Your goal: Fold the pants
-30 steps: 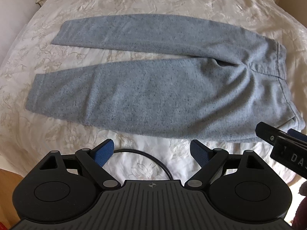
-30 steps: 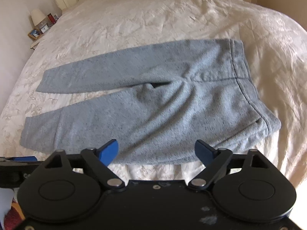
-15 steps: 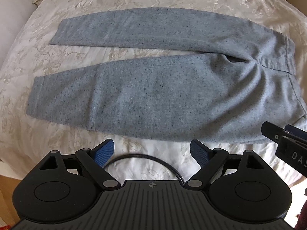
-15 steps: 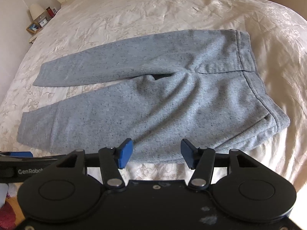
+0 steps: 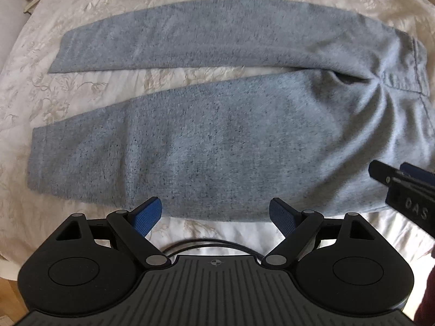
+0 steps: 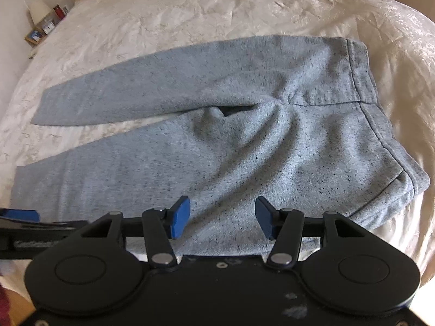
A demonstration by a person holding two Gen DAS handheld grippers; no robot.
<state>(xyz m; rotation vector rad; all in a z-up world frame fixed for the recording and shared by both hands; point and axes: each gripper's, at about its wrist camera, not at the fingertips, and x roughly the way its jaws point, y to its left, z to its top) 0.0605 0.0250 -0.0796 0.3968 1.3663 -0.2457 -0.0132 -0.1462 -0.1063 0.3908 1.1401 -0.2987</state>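
Note:
Grey speckled sweatpants (image 5: 217, 135) lie flat on a cream bedspread (image 5: 190, 73), legs pointing left and spread apart, waistband (image 6: 359, 73) at the right. My left gripper (image 5: 214, 214) is open and empty, just above the near edge of the near leg. My right gripper (image 6: 221, 217) is open and empty, hovering over the near edge of the pants below the seat. The right gripper's fingers show at the right edge of the left wrist view (image 5: 402, 184). The left gripper shows at the left edge of the right wrist view (image 6: 19, 222).
A nightstand with a lamp, small frames and a red item (image 6: 44, 25) stands at the far left of the bed. The bed's near edge runs just below the pants. A black cable (image 5: 206, 244) loops under the left gripper.
Both grippers have moved closer to the near edge of the pants. The right gripper's jaws narrowed from wide open half a second ago and have opened partway since. The pants have not moved.

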